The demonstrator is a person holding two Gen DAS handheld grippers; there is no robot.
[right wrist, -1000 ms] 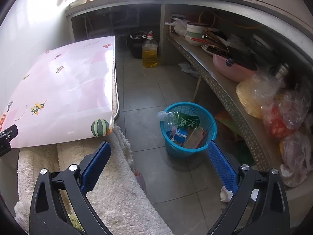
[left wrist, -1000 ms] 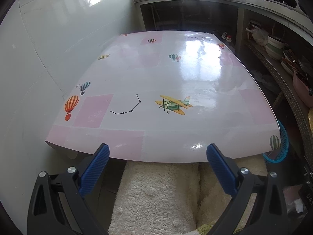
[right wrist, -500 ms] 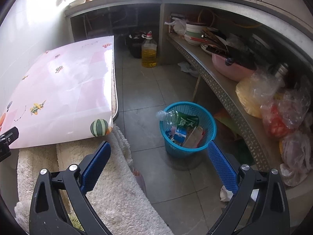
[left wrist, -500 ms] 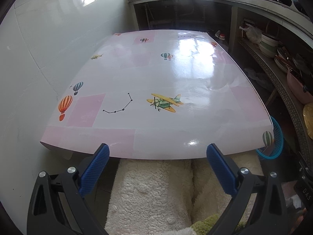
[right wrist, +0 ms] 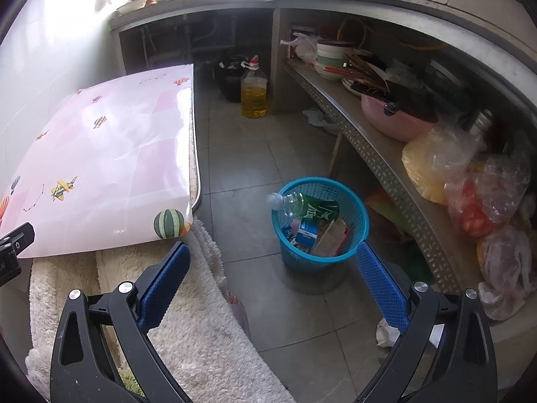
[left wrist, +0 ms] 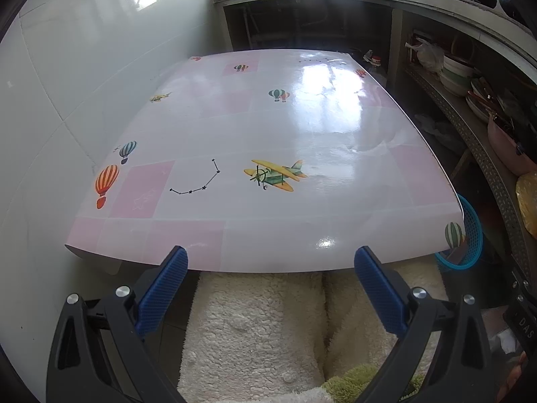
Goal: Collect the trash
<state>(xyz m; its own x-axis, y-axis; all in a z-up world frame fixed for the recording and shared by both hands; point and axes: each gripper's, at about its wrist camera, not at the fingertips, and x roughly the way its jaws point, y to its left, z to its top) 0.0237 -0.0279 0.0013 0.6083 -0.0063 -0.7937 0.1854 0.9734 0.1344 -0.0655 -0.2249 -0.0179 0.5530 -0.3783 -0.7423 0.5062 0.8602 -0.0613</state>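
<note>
A blue mesh trash basket (right wrist: pixel 357 213) stands on the tiled floor to the right of the low table. Inside it lie a green-labelled plastic bottle (right wrist: pixel 303 205), a blue carton and paper scraps. My right gripper (right wrist: pixel 270 257) hangs open just in front of the basket, with nothing between its blue pads. My left gripper (left wrist: pixel 268 263) is open too, at the near edge of the table (left wrist: pixel 268 127), whose pink and white balloon-print top holds nothing. The basket's rim (left wrist: pixel 473 235) peeks out past the table's right corner in the left wrist view.
A cream fluffy rug (right wrist: pixel 188 329) lies under and before the table. A crumpled white paper (right wrist: pixel 384 332) sits on the floor near the shelf. A metal shelf (right wrist: pixel 379 164) on the right carries bowls and plastic bags. An oil jug (right wrist: pixel 254 92) stands on the floor at the back.
The left wrist view has drifted slightly right, so the table sits further left in it. The right gripper has barely moved. Both grippers have stayed open.
</note>
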